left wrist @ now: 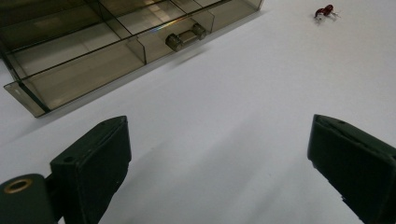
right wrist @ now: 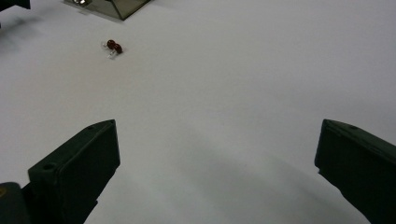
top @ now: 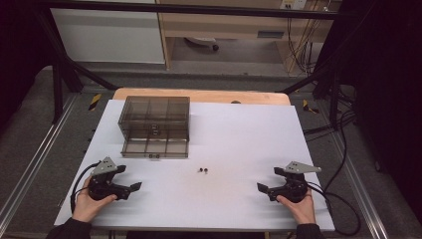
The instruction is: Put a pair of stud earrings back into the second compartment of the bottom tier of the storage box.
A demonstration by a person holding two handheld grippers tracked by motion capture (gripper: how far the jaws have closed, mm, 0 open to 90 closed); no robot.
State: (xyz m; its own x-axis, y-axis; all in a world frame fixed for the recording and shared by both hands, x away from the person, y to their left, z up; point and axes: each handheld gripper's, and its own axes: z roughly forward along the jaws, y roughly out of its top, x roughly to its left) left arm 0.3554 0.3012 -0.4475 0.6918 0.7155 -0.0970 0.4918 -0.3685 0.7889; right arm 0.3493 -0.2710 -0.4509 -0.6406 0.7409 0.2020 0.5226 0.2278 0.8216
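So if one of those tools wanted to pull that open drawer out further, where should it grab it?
Probably by the small handle on the middle of the drawer front. It stands proud of the panel as a short bar on two posts, so jaws can close above and below it. Come from the person's side of the table, where the drawer faces; the left tool is nearer and already open.

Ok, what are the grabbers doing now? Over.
Left gripper open, right gripper open, both empty. Red beads loose on table between them. Drawer pulled out. Path clear.
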